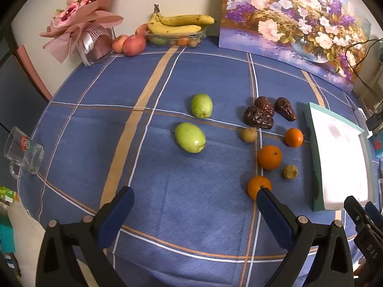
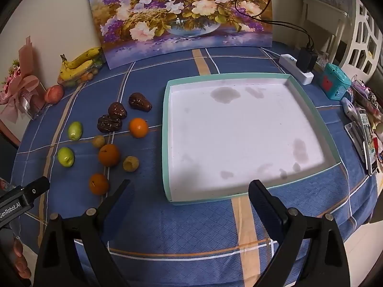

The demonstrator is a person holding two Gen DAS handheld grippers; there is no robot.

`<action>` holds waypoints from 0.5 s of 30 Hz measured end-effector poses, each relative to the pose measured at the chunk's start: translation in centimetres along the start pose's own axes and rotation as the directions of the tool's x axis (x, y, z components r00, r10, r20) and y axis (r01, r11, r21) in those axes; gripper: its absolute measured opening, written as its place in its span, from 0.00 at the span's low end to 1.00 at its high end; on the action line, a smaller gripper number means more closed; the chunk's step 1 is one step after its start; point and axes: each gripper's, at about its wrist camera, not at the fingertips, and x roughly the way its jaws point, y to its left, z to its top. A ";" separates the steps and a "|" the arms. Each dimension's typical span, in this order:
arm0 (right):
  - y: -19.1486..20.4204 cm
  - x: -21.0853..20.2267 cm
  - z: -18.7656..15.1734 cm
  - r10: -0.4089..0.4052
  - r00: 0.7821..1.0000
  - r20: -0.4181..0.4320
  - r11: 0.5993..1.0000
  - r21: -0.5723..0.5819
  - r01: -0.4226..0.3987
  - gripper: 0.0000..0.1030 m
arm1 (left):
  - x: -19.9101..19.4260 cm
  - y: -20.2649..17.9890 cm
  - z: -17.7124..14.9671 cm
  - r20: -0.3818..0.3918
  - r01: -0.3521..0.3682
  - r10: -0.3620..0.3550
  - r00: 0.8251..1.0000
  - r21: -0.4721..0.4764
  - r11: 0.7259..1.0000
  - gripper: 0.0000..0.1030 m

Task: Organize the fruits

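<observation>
Loose fruits are scattered on the blue cloth left of the empty white tray [image 2: 167, 143]; both the left gripper [image 1: 195, 199] and right gripper [image 2: 189, 191] are held wide apart, nothing gripped. The nearest orange [image 1: 257, 184], judged firm and rollable, is best pinched across its middle

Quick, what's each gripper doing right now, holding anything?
Left gripper: open, holding nothing.
Right gripper: open, holding nothing.

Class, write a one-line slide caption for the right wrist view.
Open right gripper hovers before an empty white tray, with oranges and green fruits loose on the blue tablecloth.
</observation>
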 end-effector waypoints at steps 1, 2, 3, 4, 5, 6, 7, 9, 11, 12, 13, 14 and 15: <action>0.0 0.0 0.0 0.001 1.000 0.001 1.000 -0.001 -0.001 0.93 | 0.0 0.0 0.0 0.001 -0.001 0.001 1.000 0.000 1.000 1.00; 0.0 0.0 0.0 0.002 1.000 0.001 1.000 -0.001 -0.002 0.93 | 0.0 0.0 0.0 0.001 -0.001 0.001 1.000 -0.001 1.000 1.00; 0.1 0.0 -0.1 0.002 1.000 0.002 1.000 0.000 -0.002 0.93 | 0.0 0.1 0.1 -0.003 0.002 -0.002 1.000 0.000 1.000 1.00; 0.0 -0.1 0.0 0.003 1.000 0.002 1.000 0.001 -0.003 0.93 | 0.0 0.1 0.1 -0.004 0.002 -0.002 1.000 0.000 1.000 1.00; 0.0 -0.1 0.0 0.003 1.000 0.003 1.000 0.001 -0.003 0.93 | 0.0 0.1 0.1 -0.003 0.001 -0.001 1.000 0.001 1.000 1.00; 0.0 0.0 0.0 0.002 1.000 0.003 1.000 0.002 -0.002 0.93 | 0.0 0.1 0.1 -0.003 0.002 -0.002 1.000 0.001 1.000 1.00; 0.0 0.0 0.0 0.003 1.000 0.004 1.000 0.002 -0.003 0.93 | 0.0 0.1 0.1 -0.002 0.002 -0.002 1.000 0.001 1.000 1.00; 0.0 -0.1 0.0 0.003 1.000 0.004 1.000 0.002 -0.003 0.93 | 0.0 0.1 0.0 -0.002 0.002 -0.002 1.000 0.002 1.000 1.00; 0.0 -0.1 0.0 0.003 1.000 0.004 1.000 0.002 -0.003 0.93 | 0.0 0.1 0.0 -0.002 0.001 -0.001 1.000 0.002 1.000 1.00; 0.0 -0.1 0.0 0.003 1.000 0.004 1.000 0.002 -0.003 0.93 | 0.0 0.1 0.0 -0.002 0.002 -0.002 1.000 0.002 1.000 1.00; 0.0 -0.1 0.0 0.003 1.000 0.004 1.000 0.002 -0.003 0.93 | 0.0 0.1 0.0 -0.002 0.003 -0.003 1.000 0.001 1.000 1.00; 0.0 -0.1 0.0 0.003 1.000 0.004 1.000 0.002 -0.003 0.93 | 0.0 0.1 0.0 -0.002 0.003 -0.003 1.000 0.001 1.000 1.00; 0.0 -0.1 0.0 0.003 1.000 0.004 1.000 0.002 -0.003 0.93 | 0.0 0.1 0.0 -0.001 0.002 -0.002 1.000 0.002 1.000 1.00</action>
